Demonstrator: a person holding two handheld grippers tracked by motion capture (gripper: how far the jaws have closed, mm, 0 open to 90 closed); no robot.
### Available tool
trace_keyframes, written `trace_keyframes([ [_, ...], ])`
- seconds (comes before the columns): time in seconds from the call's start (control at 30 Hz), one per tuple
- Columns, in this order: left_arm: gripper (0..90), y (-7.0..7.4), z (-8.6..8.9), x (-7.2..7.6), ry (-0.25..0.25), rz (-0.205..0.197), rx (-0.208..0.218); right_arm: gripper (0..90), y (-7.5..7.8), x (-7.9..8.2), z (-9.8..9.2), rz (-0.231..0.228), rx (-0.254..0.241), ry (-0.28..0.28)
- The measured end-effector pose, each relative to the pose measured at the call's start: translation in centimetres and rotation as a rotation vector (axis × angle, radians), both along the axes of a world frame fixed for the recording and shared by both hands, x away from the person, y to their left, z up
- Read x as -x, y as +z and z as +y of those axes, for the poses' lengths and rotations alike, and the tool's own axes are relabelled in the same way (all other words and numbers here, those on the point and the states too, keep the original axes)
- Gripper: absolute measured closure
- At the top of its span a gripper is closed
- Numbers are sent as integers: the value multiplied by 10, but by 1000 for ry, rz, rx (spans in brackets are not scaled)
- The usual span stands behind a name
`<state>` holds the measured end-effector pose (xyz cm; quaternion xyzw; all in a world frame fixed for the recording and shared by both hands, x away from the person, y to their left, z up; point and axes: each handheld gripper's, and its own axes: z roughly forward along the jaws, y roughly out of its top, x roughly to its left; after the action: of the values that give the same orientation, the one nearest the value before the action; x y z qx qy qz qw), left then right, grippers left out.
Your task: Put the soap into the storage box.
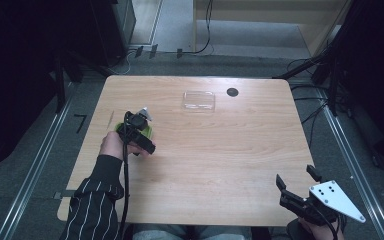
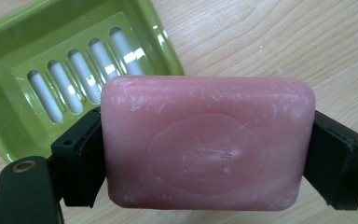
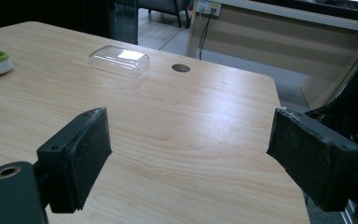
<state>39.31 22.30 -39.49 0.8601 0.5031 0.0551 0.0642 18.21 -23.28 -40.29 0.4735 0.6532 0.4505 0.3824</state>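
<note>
1 soap, 1 green dish, 1 clear lid
Left tool clamps the soap, its stamp unreadable; right tool gapes wide over the table.

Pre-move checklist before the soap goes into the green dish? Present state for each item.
1. Left hand-held gripper clamped on the pink soap bar: ok, a pad presses each short end.
2. Bar level in the grip: ok, not visibly tilted in the left gripper view.
3. Green soap dish free to receive: ok, its slotted bottom is bare.
4. Bar lined up over the dish: not ok, dish sits off to the upper left of the bar.
5. Right hand-held gripper out of the way: ok, open and holding nothing at the near right table corner.
6. Clear plastic lid clear of the path: ok, it lies at the far side.
</note>
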Motion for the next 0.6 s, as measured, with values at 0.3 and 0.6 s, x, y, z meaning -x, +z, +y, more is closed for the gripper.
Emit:
trace_keyframes([
  [0.3, 139, 2, 9, -11, 33, -3, 15, 135, 0, 0, 0, 0, 0, -1],
  [0.6, 139, 0, 14, -18, 45, 5, 25, 135, 0, 0, 0, 0, 1, 0],
])
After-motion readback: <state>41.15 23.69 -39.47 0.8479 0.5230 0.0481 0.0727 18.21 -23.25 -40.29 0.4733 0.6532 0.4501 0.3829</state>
